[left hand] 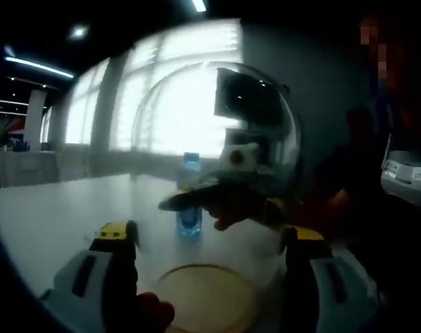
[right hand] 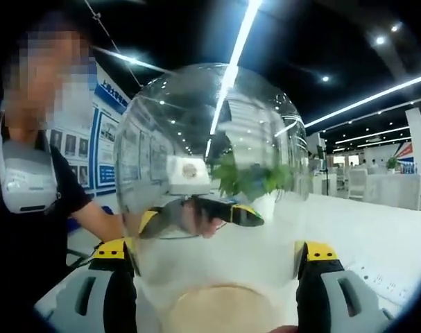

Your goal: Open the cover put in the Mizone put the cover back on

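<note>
Clear plastic dome cover (left hand: 217, 139) stands between both grippers, whose jaws spread around its sides, apparently to lift it evenly. Behind it, the blue Mizone bottle (left hand: 189, 198) waits upright on the white desk (left hand: 50, 215).

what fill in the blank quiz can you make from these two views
1. The clear cover is shaped like a ____.
2. The Mizone bottle stands upright on a ____ table.
3. The green leaves seen through the cover belong to a ____.
Missing words: dome; white; plant.
</note>
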Motion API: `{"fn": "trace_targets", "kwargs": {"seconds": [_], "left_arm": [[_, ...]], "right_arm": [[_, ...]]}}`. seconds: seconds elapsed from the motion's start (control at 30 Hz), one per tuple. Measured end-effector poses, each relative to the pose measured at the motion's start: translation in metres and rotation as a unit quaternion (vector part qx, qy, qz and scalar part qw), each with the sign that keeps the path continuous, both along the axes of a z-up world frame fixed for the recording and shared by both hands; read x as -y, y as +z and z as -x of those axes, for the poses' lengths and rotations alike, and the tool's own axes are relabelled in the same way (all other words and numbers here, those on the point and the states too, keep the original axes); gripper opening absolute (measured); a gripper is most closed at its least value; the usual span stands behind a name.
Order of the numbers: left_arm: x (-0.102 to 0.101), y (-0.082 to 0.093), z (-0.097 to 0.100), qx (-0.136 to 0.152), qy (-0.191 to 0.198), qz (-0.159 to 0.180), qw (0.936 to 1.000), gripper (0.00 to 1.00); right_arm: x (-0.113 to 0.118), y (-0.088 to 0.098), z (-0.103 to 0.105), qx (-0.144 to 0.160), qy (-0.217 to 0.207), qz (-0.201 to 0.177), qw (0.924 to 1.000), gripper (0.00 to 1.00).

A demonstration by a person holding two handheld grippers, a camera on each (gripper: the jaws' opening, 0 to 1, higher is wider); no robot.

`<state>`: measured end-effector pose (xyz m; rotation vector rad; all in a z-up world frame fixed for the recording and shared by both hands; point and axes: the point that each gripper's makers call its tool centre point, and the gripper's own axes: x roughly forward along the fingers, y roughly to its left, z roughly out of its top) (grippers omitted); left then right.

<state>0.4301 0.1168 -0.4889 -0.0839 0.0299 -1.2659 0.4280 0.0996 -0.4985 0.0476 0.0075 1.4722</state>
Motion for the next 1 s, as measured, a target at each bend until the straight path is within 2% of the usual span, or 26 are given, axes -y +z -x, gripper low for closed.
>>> {"fn": "trace_targets", "kwargs": {"seconds": [0.1,0.33,0.47,0.57,0.67,1.0], "left_arm": [[0.000,0.005,0.004,-0.007,0.001,0.000,1.0000,0.74],[0.003,0.009,0.015,0.009,0.001,-0.028,0.9996,0.74],[0.000,0.017,0.016,0.010,0.002,-0.013,0.9999,0.74],[0.000,0.019,0.017,0.011,0.003,-0.016,0.9998,0.74],[0.001,0.020,0.021,0.014,0.002,-0.021,0.9997,0.74],[0.005,0.034,0.039,0.028,-0.004,-0.009,0.9996,0.73]], "right_arm": [[0.000,0.007,0.003,-0.007,0.001,-0.003,1.0000,0.90],[0.000,0.013,0.014,0.022,0.004,0.014,0.9997,0.90],[-0.001,0.016,0.014,0.007,0.004,0.007,0.9999,0.90],[-0.001,0.014,0.016,0.002,0.007,0.008,0.9999,0.90],[0.000,0.017,0.020,0.006,0.006,0.009,0.9999,0.90],[0.006,0.032,0.039,0.017,-0.005,-0.009,0.9998,0.90]]}}
